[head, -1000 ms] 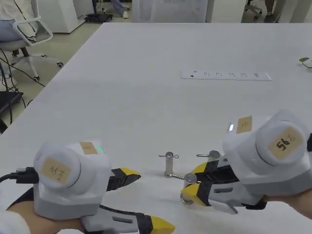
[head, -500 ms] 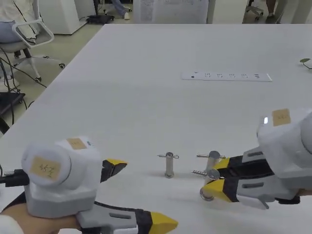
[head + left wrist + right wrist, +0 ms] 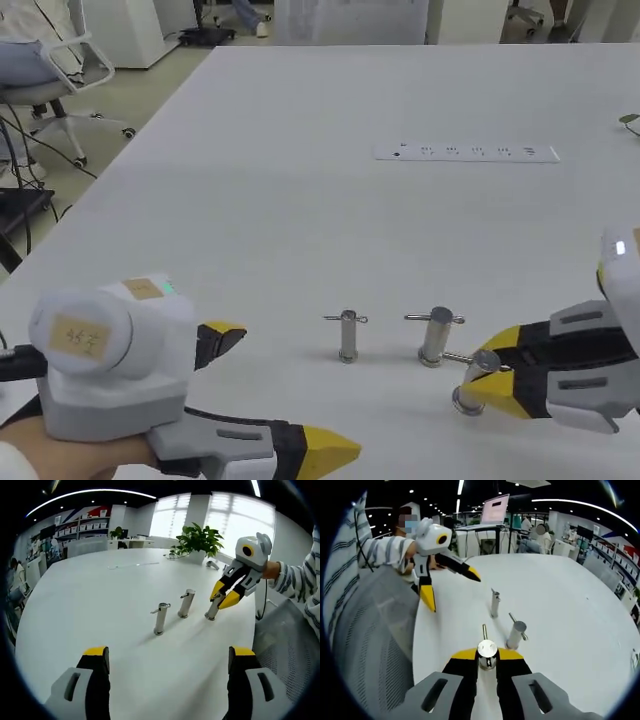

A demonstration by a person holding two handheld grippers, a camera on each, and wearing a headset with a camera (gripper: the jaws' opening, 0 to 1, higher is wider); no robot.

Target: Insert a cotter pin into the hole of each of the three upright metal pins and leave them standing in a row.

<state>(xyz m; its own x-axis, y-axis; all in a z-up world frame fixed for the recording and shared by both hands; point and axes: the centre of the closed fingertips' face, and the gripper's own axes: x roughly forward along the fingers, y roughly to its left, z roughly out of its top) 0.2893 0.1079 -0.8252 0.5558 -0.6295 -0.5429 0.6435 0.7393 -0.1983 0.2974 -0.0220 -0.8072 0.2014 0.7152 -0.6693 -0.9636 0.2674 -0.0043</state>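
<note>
On the table (image 3: 300, 200), your left gripper (image 3: 290, 395) hovered with jaws wide apart, and your right gripper (image 3: 480, 378) was clamped on the third pin (image 3: 486, 361). The left pin (image 3: 348, 338) and middle pin (image 3: 435, 337) stood upright beside it, each holding a cotter.

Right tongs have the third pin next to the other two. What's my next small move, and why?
Probably straighten the third pin in line with the two standing pins, settle its base on the table, then open the right tongs. It looks tilted, and its cotter pin is already through.
</note>
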